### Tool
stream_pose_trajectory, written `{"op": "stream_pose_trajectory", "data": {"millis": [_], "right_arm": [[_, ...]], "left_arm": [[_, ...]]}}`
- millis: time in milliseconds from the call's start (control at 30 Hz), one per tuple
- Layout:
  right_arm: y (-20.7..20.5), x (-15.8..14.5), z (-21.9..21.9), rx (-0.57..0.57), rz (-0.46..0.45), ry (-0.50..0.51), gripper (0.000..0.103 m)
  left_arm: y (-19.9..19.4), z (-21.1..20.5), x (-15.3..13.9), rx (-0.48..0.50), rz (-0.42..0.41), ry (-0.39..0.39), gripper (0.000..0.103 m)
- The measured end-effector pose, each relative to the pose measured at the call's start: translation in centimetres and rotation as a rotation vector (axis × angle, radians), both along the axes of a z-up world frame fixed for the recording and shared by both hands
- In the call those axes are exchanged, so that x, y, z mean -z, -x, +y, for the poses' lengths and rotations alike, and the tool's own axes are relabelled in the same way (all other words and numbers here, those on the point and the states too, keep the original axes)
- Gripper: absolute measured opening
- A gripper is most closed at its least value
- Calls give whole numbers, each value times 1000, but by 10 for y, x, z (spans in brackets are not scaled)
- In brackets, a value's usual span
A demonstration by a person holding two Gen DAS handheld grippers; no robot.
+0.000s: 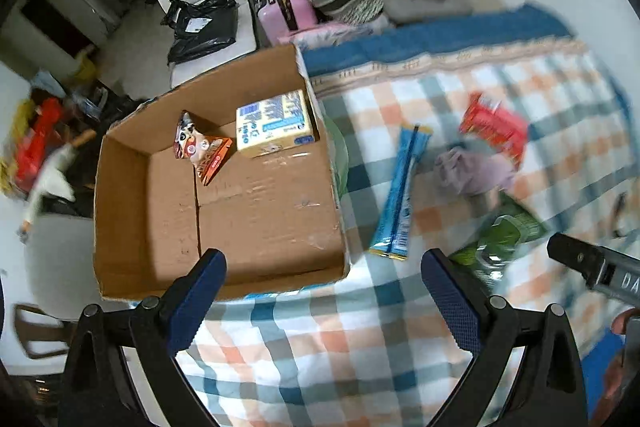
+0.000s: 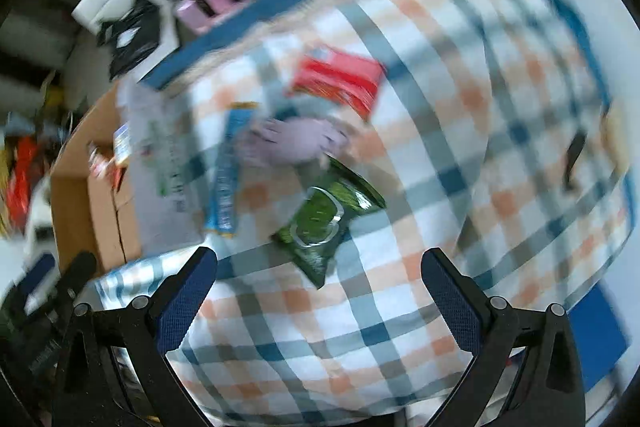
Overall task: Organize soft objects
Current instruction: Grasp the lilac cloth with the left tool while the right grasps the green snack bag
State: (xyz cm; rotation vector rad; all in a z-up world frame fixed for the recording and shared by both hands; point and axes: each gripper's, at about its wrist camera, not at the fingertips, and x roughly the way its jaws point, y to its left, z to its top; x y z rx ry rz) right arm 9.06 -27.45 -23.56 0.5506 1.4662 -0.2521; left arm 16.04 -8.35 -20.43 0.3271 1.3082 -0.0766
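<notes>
Blue packet [image 1: 398, 193] lies flat on the checked blanket [image 1: 320, 339] just right of the cardboard box [image 1: 120, 195], long axis near to far. Green packet [image 2: 326, 217] lies further right. Left gripper [image 1: 322, 293] and right gripper [image 2: 320, 293]: wide, empty. Cluttered room beyond.

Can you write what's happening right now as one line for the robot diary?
left gripper: open, empty | right gripper: open, empty | cardboard box: two packs inside | green packet: on checked cloth
</notes>
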Motion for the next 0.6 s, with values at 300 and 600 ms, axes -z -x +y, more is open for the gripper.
{"op": "stream_pose_trajectory", "data": {"millis": [300,600], "right_arm": [[-23,124,5,147,121,-232,89],[-2,124,-40,73,161,-197,47]], "left_arm": [[-18,-26,39,-13,21,-169,100],[-40,-72,29,37,75,-78,100]]}}
